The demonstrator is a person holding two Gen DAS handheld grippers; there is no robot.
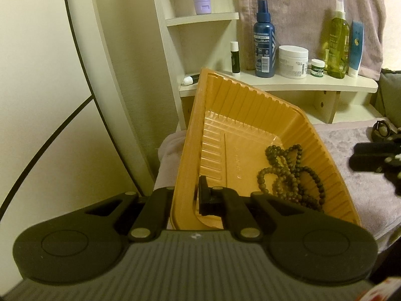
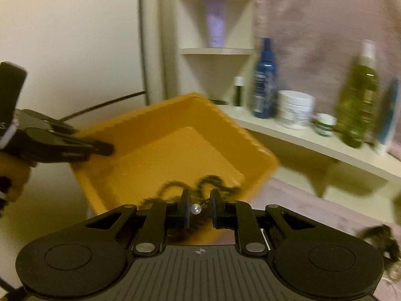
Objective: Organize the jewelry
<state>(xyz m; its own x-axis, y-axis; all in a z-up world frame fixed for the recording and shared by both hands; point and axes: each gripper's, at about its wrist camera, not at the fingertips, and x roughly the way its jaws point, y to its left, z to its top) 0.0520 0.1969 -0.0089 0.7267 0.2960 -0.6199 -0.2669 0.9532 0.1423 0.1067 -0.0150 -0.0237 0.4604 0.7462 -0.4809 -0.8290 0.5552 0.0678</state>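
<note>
Clamping the tray point(image 1: 240, 135) rim, my left hand-held gripper point(image 1: 185, 200) tilted it, beads point(image 1: 288, 173) inside; right hand-held gripper point(image 2: 199, 209) half open around a pearl point(image 2: 195, 209).

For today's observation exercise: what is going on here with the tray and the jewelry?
The left gripper is shut on the rim of an orange plastic tray, holding it tilted above a towel-covered surface. A dark beaded necklace lies heaped in the tray's low corner. The right gripper is open over that corner, with a small pearl between its fingers.
</note>
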